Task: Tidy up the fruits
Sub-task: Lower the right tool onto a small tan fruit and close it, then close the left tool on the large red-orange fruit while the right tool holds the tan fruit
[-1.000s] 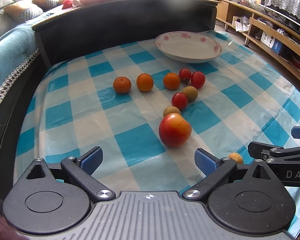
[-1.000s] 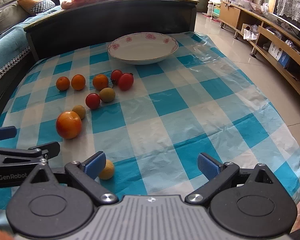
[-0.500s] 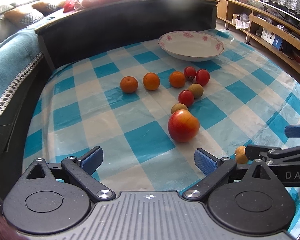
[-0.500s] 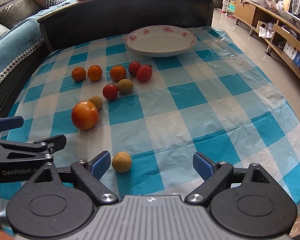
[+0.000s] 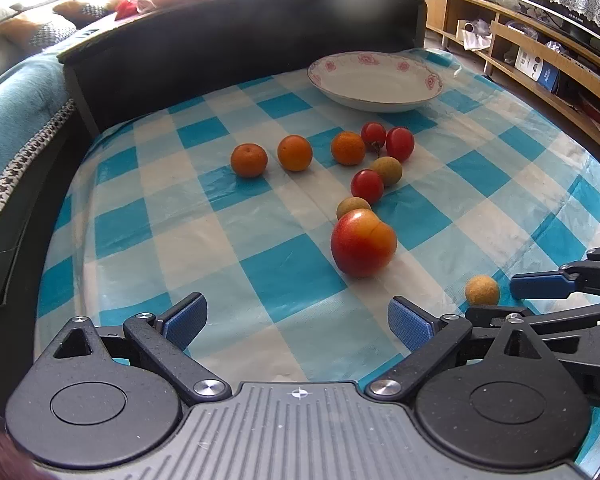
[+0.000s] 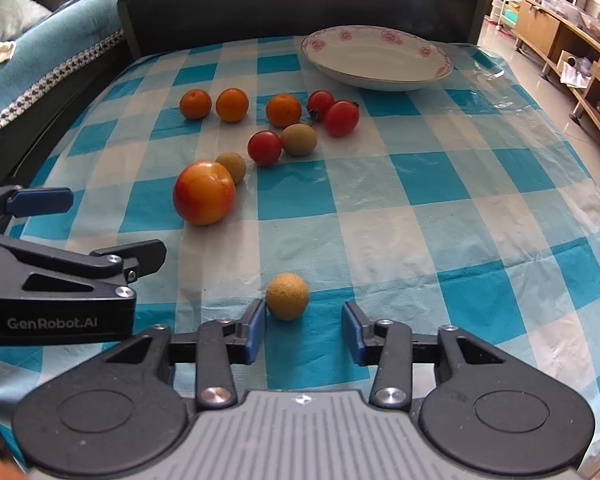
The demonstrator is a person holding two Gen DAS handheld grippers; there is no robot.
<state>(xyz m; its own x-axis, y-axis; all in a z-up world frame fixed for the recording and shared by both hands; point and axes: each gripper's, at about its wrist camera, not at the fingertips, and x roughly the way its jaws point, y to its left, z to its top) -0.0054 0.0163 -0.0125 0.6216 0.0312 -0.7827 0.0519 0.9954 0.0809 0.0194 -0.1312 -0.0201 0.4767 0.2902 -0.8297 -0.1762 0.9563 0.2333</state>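
On the blue-and-white checked cloth (image 6: 440,176) lie a big red-yellow apple (image 5: 363,242) (image 6: 204,193), three oranges (image 6: 232,105), three cherry tomatoes (image 6: 265,148) and small tan round fruits (image 6: 299,139). One tan fruit (image 6: 287,296) (image 5: 482,290) lies apart, near the front edge. My right gripper (image 6: 304,330) is open but narrowed, and that fruit sits just in front of its tips, against the left pad. My left gripper (image 5: 296,320) is wide open and holds nothing, with the apple a short way ahead on its right. A white flowered plate (image 6: 380,76) (image 5: 376,98) stands empty at the back.
A dark headboard-like panel (image 5: 240,52) closes the far side, and a teal blanket (image 5: 16,104) lies on the left. Wooden shelves (image 5: 540,56) line the right wall, across open floor. The cloth drops off at the right and front edges.
My right gripper has moved left and down to the lone tan fruit, and its jaws have narrowed around it. The left gripper has shifted only slightly.
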